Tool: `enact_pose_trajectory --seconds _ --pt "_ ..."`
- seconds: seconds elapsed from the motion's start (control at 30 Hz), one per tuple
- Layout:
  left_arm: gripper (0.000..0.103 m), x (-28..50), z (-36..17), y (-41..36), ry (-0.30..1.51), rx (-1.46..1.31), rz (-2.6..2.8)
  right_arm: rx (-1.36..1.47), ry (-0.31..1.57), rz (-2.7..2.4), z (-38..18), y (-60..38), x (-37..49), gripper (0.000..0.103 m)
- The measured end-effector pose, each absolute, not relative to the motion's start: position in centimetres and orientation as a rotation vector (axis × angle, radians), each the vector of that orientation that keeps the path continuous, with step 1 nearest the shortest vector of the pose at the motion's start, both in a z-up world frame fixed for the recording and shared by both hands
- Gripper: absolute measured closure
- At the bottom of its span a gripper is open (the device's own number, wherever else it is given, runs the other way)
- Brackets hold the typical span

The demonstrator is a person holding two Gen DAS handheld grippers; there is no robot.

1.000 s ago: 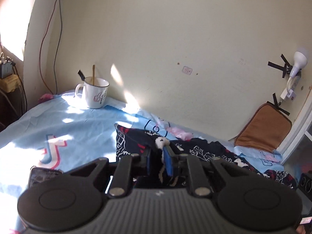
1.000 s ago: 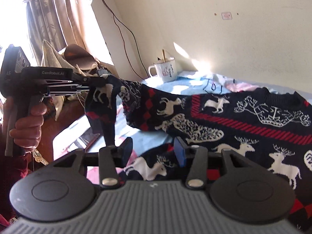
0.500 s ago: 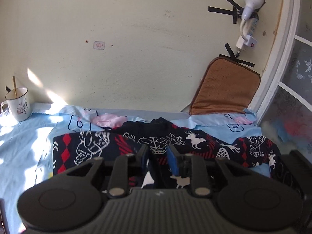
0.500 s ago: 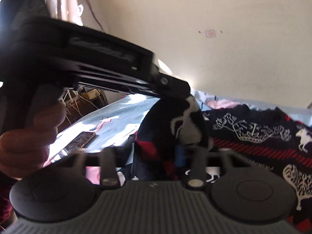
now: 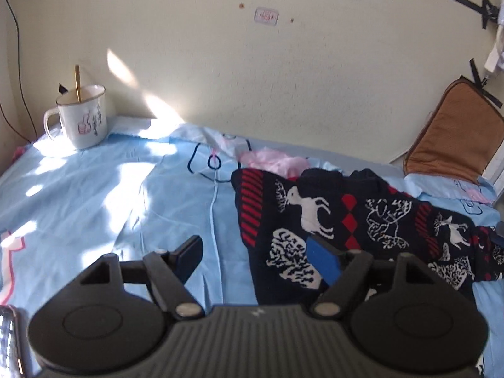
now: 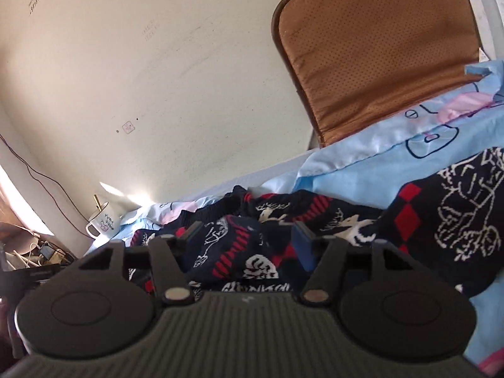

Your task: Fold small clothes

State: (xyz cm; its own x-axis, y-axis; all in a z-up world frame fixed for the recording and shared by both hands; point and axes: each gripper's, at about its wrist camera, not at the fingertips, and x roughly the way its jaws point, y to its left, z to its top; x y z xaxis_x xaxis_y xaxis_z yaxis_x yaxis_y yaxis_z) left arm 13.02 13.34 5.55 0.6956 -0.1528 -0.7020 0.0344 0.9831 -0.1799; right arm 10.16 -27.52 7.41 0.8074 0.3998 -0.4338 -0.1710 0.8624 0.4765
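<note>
A dark navy sweater (image 5: pixel 352 217) with white reindeer and red diamonds lies folded over on the light blue bedsheet (image 5: pixel 104 195). My left gripper (image 5: pixel 255 252) is open and empty, just above the sheet at the sweater's left edge. In the right wrist view the sweater (image 6: pixel 441 220) lies bunched, low and close. My right gripper (image 6: pixel 245 236) is open, its jaws wide apart over a rumpled fold of the sweater, holding nothing.
A white mug (image 5: pixel 82 116) with a spoon stands at the bed's far left by the wall; it also shows in the right wrist view (image 6: pixel 104 223). A brown cushion (image 5: pixel 453 145) leans on the wall at the right. A phone (image 5: pixel 9 340) lies at the near left.
My left gripper let go of the sweater sleeve, opened and drew back left. The sleeve now lies folded over the body. My right gripper swung low toward the cushion side.
</note>
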Motion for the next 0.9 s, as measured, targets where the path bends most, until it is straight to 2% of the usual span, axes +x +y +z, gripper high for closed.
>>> enact_pose_trajectory --seconds 0.1,0.17,0.23,0.33,0.43,0.47,0.5,0.53,0.57,0.67,0.77,0.83,0.87,0.9 --pt "0.028 15.5 3.5 13.2 0.858 -0.199 -0.126 0.417 0.567 0.317 7.1 -27.2 10.1 0.034" --pt "0.033 16.5 2.7 12.6 0.871 -0.187 -0.122 0.318 0.563 0.275 7.0 -26.5 10.1 0.028" --pt "0.084 17.0 1.8 11.7 0.9 -0.157 -0.12 0.206 0.546 0.22 6.6 -25.9 10.1 0.027" --pt "0.09 16.9 2.0 11.8 0.875 -0.152 -0.116 0.066 0.552 0.146 5.6 -25.4 10.4 0.025" --pt "0.091 16.8 3.4 14.0 0.832 -0.233 -0.128 0.014 0.575 0.158 4.4 -25.2 10.4 0.025" --pt "0.091 16.9 3.8 14.8 0.824 -0.26 -0.12 -0.01 0.588 0.164 4.0 -25.0 10.6 0.033" --pt "0.091 17.1 3.9 15.6 0.822 -0.284 -0.112 -0.034 0.603 0.168 3.7 -24.7 10.8 0.067" --pt "0.091 17.4 3.8 16.1 0.829 -0.309 -0.111 -0.032 0.617 0.168 3.7 -24.7 11.0 0.087" --pt "0.091 17.6 3.6 16.5 0.844 -0.331 -0.116 0.011 0.614 0.174 4.2 -25.0 11.0 0.089" --pt "0.091 17.9 2.7 16.0 0.865 -0.292 -0.099 0.223 0.577 0.267 6.6 -26.5 10.8 0.089" --pt "0.089 18.1 1.8 16.1 0.879 -0.3 -0.072 0.305 0.544 0.214 8.0 -27.9 11.6 0.087" --pt "0.083 18.2 1.2 16.3 0.892 -0.314 -0.035 0.301 0.58 0.102 7.4 -29.1 12.9 0.069" --pt "0.082 18.0 1.2 16.4 0.886 -0.316 -0.033 0.311 0.597 0.03 7.0 -30.3 13.1 0.051" --pt "0.081 17.6 1.4 16.4 0.877 -0.302 -0.023 0.339 0.59 -0.01 6.7 -31.5 12.8 0.051"
